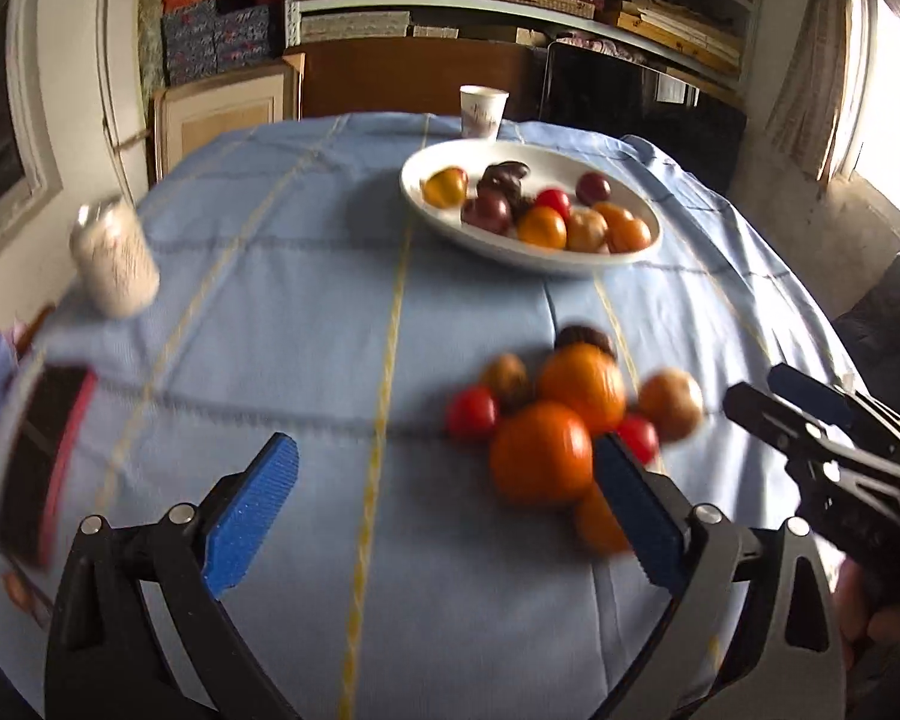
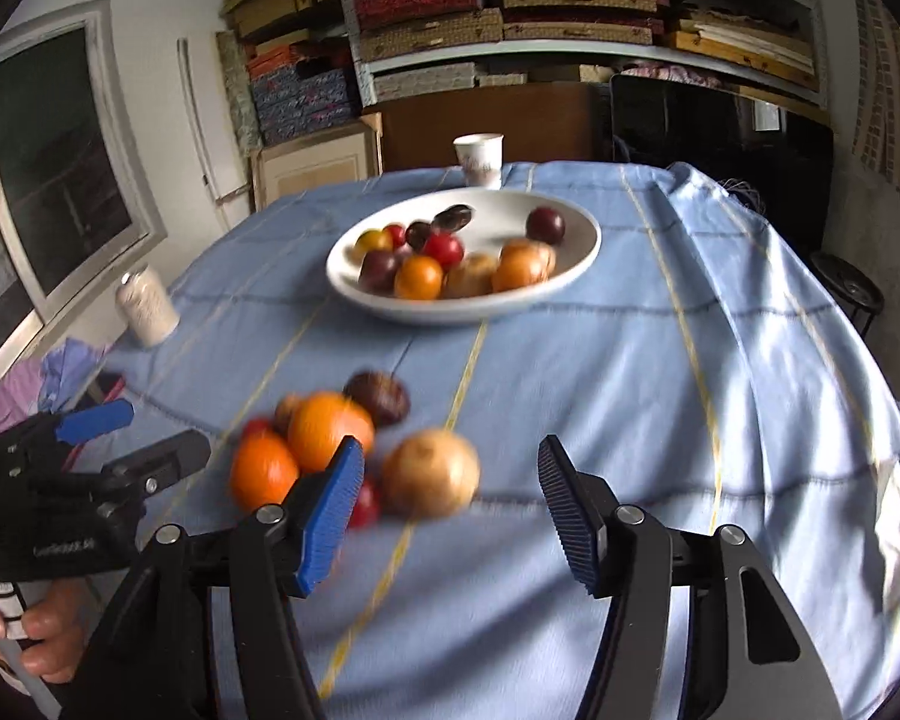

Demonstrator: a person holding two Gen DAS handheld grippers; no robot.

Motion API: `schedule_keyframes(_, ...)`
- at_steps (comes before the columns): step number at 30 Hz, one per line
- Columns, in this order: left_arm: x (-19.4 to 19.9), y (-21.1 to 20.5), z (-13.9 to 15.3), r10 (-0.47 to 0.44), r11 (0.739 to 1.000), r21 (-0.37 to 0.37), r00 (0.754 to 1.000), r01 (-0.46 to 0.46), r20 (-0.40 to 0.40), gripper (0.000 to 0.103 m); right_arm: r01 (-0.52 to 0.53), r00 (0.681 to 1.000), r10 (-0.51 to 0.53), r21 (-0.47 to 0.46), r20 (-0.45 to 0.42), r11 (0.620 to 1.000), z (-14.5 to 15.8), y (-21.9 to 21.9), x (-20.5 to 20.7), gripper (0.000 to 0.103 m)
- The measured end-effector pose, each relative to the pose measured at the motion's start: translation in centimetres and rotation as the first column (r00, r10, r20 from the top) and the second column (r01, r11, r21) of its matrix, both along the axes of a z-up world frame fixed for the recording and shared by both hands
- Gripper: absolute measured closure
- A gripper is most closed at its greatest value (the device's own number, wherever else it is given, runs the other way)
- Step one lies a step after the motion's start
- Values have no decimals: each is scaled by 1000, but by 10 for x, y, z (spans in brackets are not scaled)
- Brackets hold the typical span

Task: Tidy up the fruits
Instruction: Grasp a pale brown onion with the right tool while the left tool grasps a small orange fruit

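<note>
Orange fruits (image 1: 581,389) sit in a pile on the desk (image 1: 306,276), near the bowl (image 1: 450,228). They look round, smooth and rolly; hold one around its middle. Left gripper (image 1: 450,495) and right gripper (image 2: 453,480) gape, holding nothing.

Paper cup (image 1: 483,111), white, upright at the far edge of the tabletop (image 1: 306,276), which is covered in blue checked cloth. White can (image 1: 114,261) near the left edge. Shelves (image 2: 570,6) of stacked boxes behind.
</note>
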State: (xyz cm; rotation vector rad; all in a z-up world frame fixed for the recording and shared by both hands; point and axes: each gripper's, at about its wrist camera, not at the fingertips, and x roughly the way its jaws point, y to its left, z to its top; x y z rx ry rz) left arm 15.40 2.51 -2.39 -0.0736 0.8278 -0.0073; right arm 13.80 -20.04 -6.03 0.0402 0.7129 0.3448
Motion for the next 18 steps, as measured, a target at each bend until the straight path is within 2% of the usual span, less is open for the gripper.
schedule_keyframes(3, -9, 3, -7, 3, 1000, -30, 1000, -3, 3, 6, -6, 1000, 6, 6, -7, 1000, -8, 0, -5, 42)
schedule_keyframes(5, -12, 7, -5, -8, 998, -69, 999, 10, 31, 5, -17, 1000, 17, 14, -15, 1000, -12, 1, -5, 42)
schedule_keyframes(10, -5, 11, -14, -15, 994, -113, 1000, 13, -18, 5, -4, 999, 6, 54, -47, 999, -20, -5, -1, 42)
schedule_keyframes(13, -3, 12, -14, -16, 992, -126, 1000, 14, -20, 5, 11, 996, -5, 71, -89, 997, -25, -8, 6, 42)
schedule_keyframes(18, 0, 10, -15, -18, 993, -113, 999, 15, -26, 5, 3, 996, 1, 52, -87, 999, -25, 0, 8, 42)
